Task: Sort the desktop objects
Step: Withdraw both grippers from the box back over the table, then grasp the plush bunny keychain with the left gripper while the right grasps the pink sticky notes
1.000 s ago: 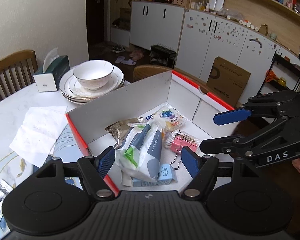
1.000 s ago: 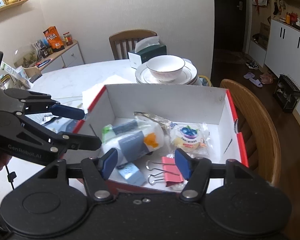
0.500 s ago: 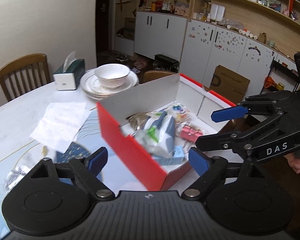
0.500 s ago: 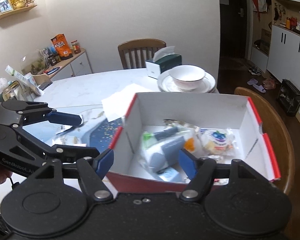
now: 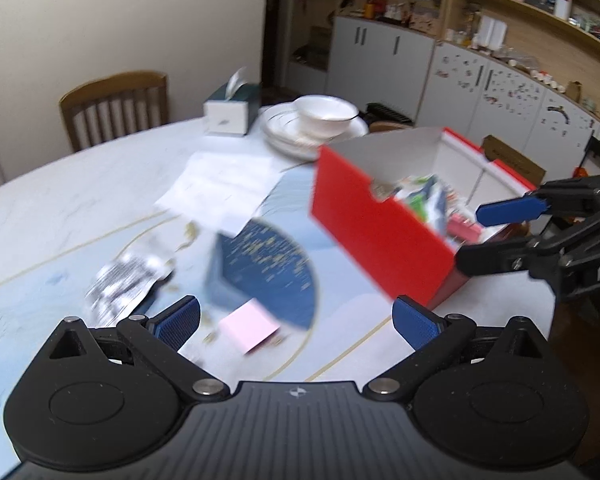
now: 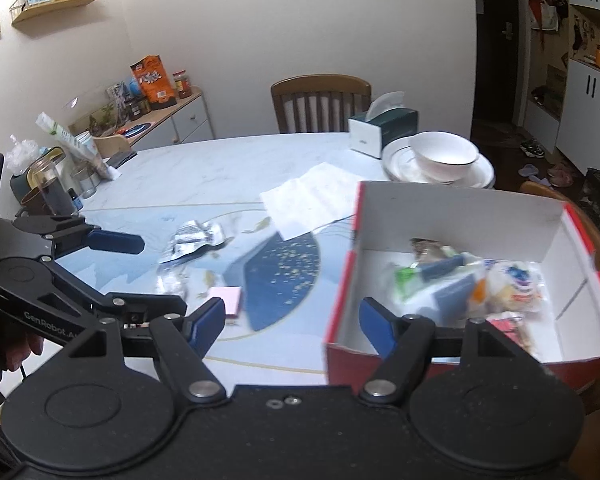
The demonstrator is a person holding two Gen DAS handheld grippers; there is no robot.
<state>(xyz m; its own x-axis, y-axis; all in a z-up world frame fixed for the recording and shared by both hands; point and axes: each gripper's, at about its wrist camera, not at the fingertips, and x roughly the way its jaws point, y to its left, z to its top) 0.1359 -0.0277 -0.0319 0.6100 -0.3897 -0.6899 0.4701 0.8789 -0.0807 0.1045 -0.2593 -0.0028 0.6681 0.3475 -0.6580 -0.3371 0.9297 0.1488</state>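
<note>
A red box [image 5: 380,236] with white inner walls [image 6: 452,216] stands at the table's right side and holds a tissue pack, snack packets and pink binder clips. On the table left of it lie a pink sticky-note pad [image 5: 249,325] [image 6: 226,300], a dark blue box [image 5: 256,270] [image 6: 276,280] and a crumpled silver foil packet [image 5: 126,280] [image 6: 194,238]. My left gripper [image 5: 296,322] is open and empty, just above the pink pad. My right gripper [image 6: 292,322] is open and empty, by the box's near left corner.
A white paper sheet [image 5: 224,186] lies mid-table. Stacked plates with a bowl [image 6: 440,160] and a tissue box [image 6: 380,130] stand at the far side. Wooden chairs [image 5: 114,108] ring the table. Jars and cups [image 6: 56,188] crowd the left edge.
Both grippers have pulled back and swung left, away from the red box and toward the loose items on the table. The views are blurred by this motion. Both stay open.
</note>
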